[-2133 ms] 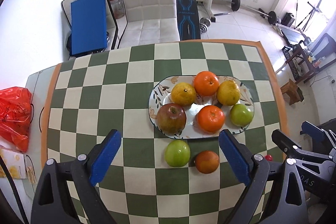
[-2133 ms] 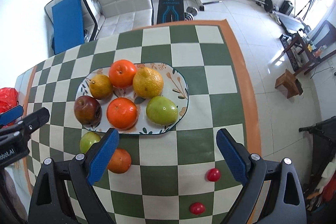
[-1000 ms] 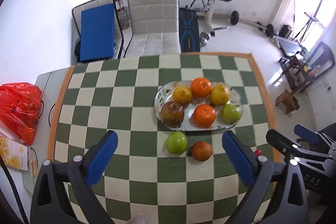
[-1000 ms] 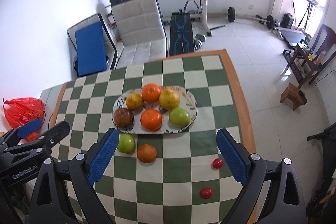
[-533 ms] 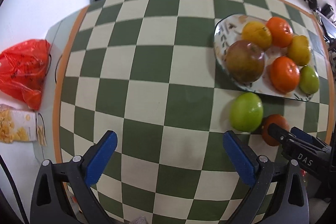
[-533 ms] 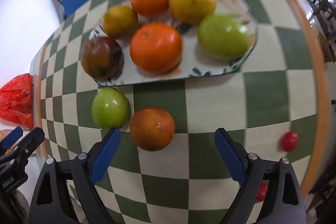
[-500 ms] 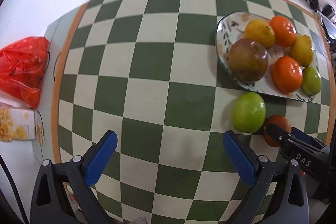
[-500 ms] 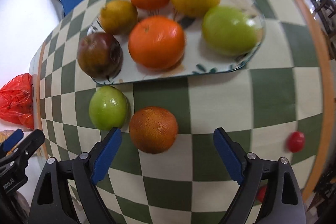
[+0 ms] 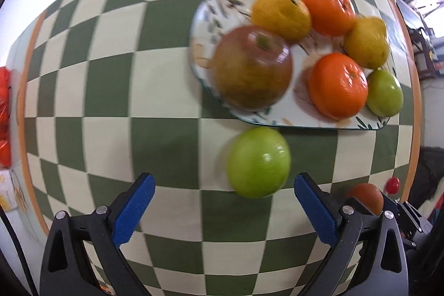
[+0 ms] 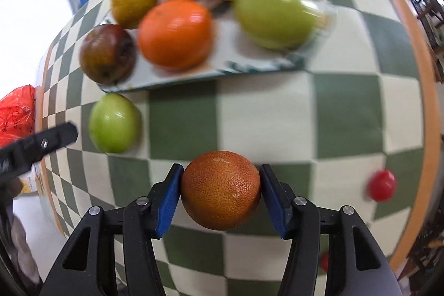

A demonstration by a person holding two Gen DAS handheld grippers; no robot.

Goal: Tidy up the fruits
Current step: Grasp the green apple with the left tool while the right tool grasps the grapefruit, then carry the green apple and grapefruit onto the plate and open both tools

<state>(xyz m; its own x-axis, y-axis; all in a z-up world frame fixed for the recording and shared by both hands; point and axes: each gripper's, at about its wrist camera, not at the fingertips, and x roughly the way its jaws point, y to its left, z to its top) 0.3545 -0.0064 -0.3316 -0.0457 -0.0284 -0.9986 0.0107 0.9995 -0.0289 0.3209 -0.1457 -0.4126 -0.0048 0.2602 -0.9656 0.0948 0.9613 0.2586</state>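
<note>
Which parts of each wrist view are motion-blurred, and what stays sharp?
Left wrist view: plate fruit and the loose green apple are smeared, fingers crisp. Right wrist view: plate fruit streaked, while the held dark orange and fingers stay sharp.

**Two hand-held grippers, one closed on fruit, one spread wide**

The right hand-held gripper [image 10: 221, 192] points forward and down, its two blue-padded fingers [image 10: 168, 197] pressed against opposite sides of a dark orange [image 10: 221, 190], which sits gripped between them. The left hand-held gripper [image 9: 222, 205] is held level beside it, its blue fingers [image 9: 132, 208] spread wide apart with nothing between them. In the right wrist view, the left gripper's black finger [image 10: 36, 146] juts in from the left edge.
</note>
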